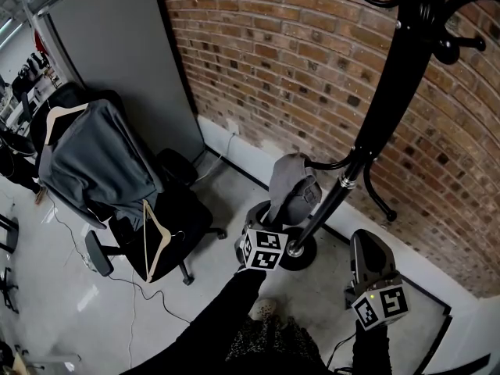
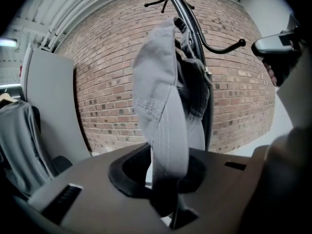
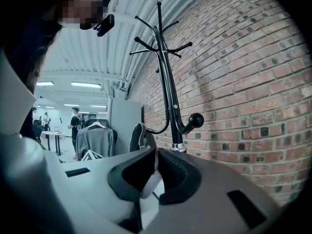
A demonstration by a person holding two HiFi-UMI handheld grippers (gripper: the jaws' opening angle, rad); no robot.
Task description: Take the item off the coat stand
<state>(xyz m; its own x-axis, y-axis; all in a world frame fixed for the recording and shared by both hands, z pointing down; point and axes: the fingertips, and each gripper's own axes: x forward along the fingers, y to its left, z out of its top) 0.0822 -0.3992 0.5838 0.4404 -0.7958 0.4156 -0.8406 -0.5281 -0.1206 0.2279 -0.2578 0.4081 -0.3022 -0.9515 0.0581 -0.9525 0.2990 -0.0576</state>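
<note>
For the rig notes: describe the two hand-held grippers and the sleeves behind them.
The left hand-held gripper and the right hand-held gripper each have a smooth grey shell with black jaw pads; the right one's pads are ribbed. The left marker cube and the right marker cube bear black-and-white squares. The left sleeve and the right sleeve are long and dark.

Grey cap [image 1: 293, 187] on black coat stand [image 1: 388, 92], low hook
</note>
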